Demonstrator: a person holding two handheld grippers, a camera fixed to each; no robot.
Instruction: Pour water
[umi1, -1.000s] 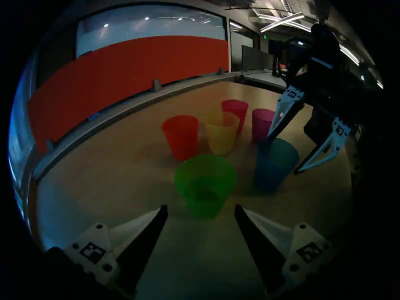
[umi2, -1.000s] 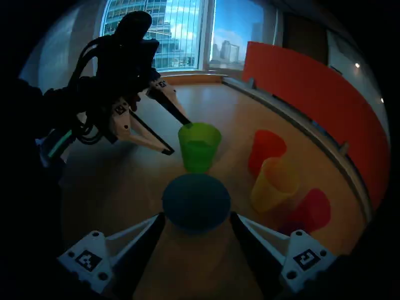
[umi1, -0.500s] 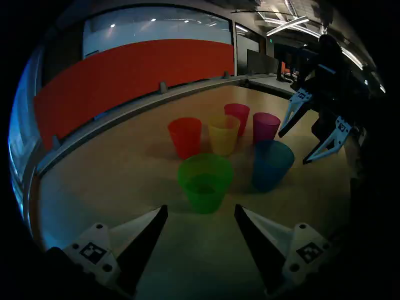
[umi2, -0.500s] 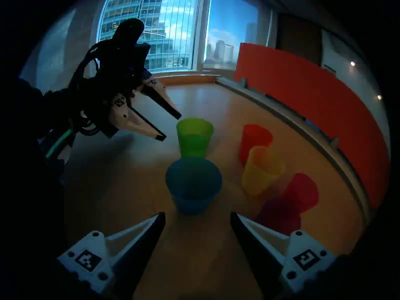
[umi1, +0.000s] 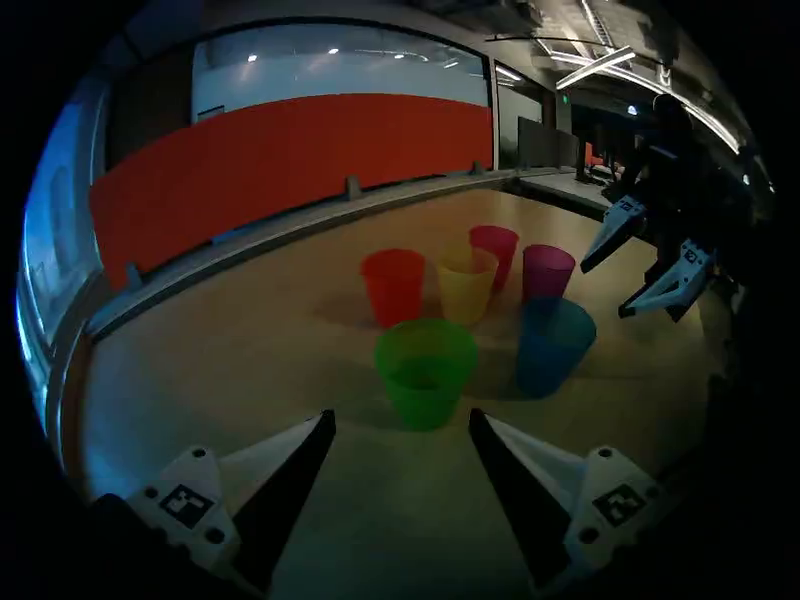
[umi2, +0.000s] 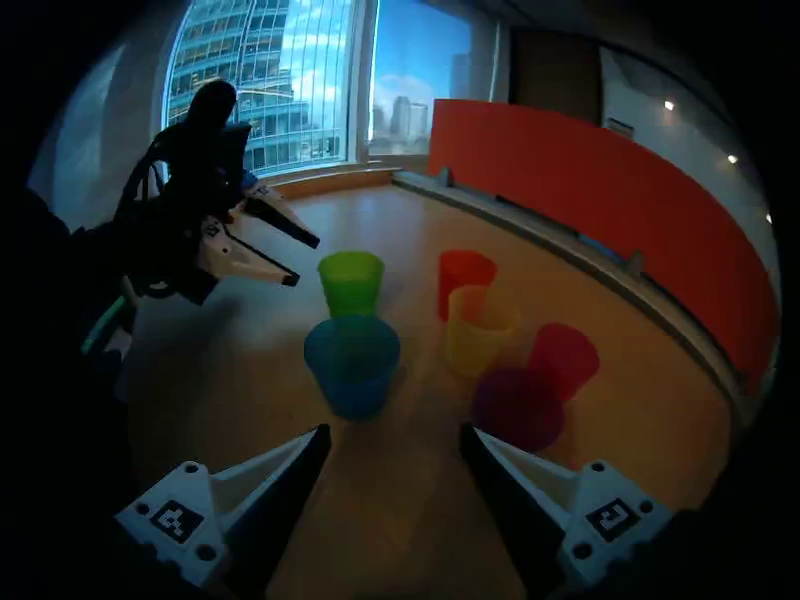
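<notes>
In the lower middle of the left gripper view, the green cup (umi1: 425, 370) stands upright on the worktop (umi1: 250, 340), just past the tips of my left claw (umi1: 400, 415) and a touch right of the gap's centre. A darker band low inside it looks to me like water, though I can't be sure. Just to its right stands the blue cup (umi1: 553, 345), also upright, near but not touching. Behind the pair, the orange cup (umi1: 393, 285), yellow cup (umi1: 466, 283), red cup (umi1: 494, 250) and purple cup (umi1: 548, 272) sit in a tight cluster.

In the right gripper view the blue cup (umi2: 351, 362) is the near one, ahead of my right claw (umi2: 393, 430) and slightly left of its gap, with the green cup (umi2: 351, 282) straight beyond it. So the left claw is nearer green and the right claw nearer blue. Each cup's long axis is vertical, which suits a side-on grip across the wall.

Both claws are spread wide and hold nothing. The right claw (umi1: 603, 292) hangs at the right edge of the left gripper view, well apart from the cups. I judge the coming move to be a straight push forward to straddle a cup, with a small sideways correction first
</notes>
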